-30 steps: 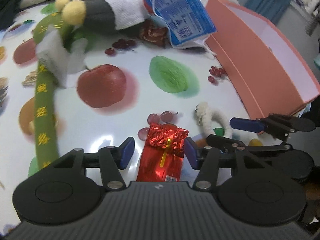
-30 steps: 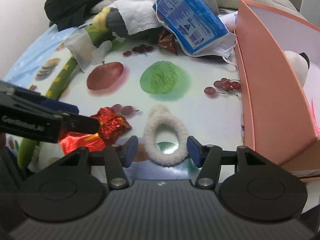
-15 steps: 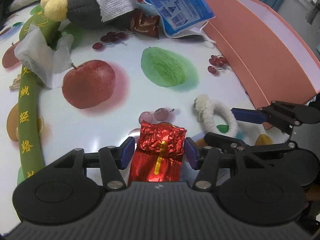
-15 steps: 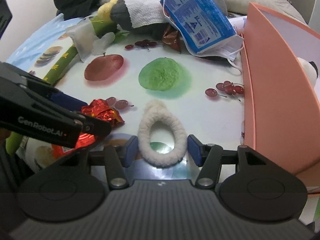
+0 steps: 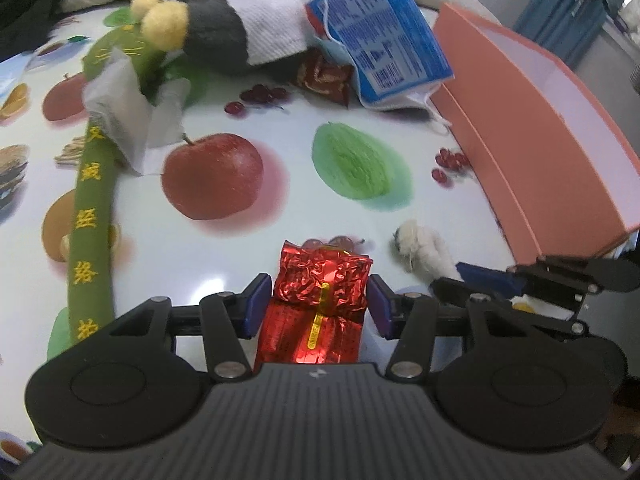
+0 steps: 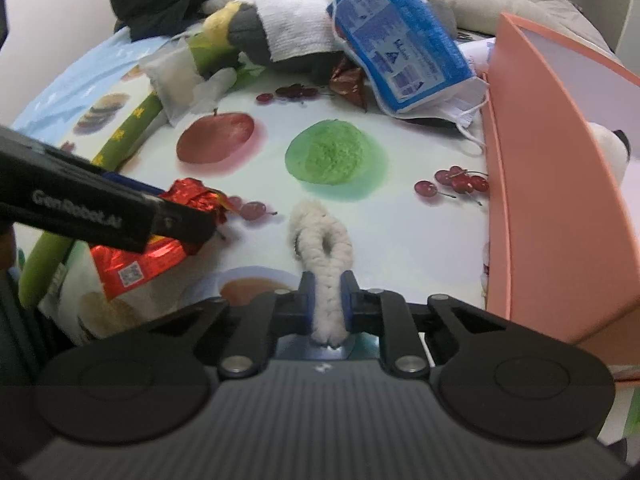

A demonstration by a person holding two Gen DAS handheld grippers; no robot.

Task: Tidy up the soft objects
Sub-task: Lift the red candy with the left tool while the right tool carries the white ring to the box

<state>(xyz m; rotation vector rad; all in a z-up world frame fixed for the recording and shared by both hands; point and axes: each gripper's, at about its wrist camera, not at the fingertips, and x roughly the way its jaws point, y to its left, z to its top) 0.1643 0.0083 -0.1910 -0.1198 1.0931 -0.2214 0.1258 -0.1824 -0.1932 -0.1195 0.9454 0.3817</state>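
A red foil packet point(image 5: 318, 300) lies on the fruit-print tablecloth between the fingers of my left gripper point(image 5: 316, 306), which is shut on it. It also shows in the right wrist view point(image 6: 160, 236). My right gripper point(image 6: 327, 306) is shut on a white fluffy ring point(image 6: 322, 240), squeezing its near end flat. The ring's far end shows in the left wrist view point(image 5: 422, 250). A pink box point(image 6: 560, 184) stands to the right with a white plush point(image 6: 612, 148) inside.
At the back lie a blue tissue pack point(image 5: 380, 40), a grey and yellow plush under a white towel point(image 5: 256, 16), a face mask point(image 6: 460, 108) and a dark red wrapper point(image 5: 324, 78). A long green plush point(image 5: 92, 216) with a crumpled tissue point(image 5: 128, 120) runs along the left.
My right gripper has shut on the white ring's near end. My left gripper's fingers have closed in against the red packet's sides.
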